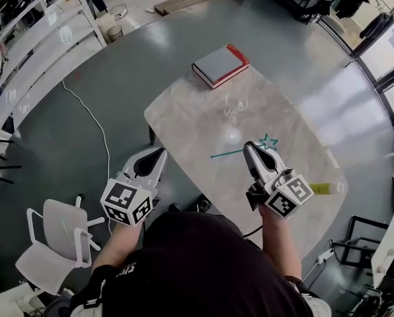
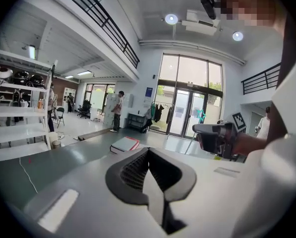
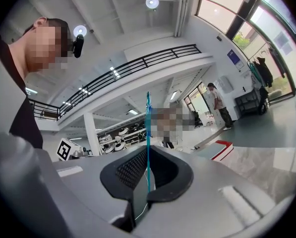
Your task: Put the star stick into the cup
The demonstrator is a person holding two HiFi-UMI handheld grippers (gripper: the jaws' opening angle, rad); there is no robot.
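**Star stick is gripped, the cup comes next**

Head view: my right gripper (image 1: 251, 149) is over the bench (image 1: 183, 111) and has the star stick (image 1: 268, 142) across its tips. The teal star is to the right of the gripper and the thin tail points left. The clear cup (image 1: 234, 107) stands upright farther up the bench, apart from the stick, with a grey and red book (image 1: 220, 65) behind it at the far edge. My left gripper (image 1: 156, 158) hangs at the near left edge of the bench and carries nothing. I judge that the pick-up is done and the carry to the cup is the step in hand.

Left gripper view: its own jaws are together with nothing between them. From this side I see what the head view hides. The right gripper (image 2: 214, 135) is above the bench surface, with the star (image 2: 201, 115) high and the tail slanting down. So I think the stick is in the air and not lying flat. I cannot make out the cup here.

Right gripper view: the jaws are clamped on the stick (image 3: 148, 128), which rises straight between the pads. Only this view shows the grip itself. Neither the star nor the cup appears here.

The next move, I believe, is to bring the tail over the rim of the cup, turn the stick more upright, lower it inside and only then let go. The glass is hard to see, so I should aim with the head view.
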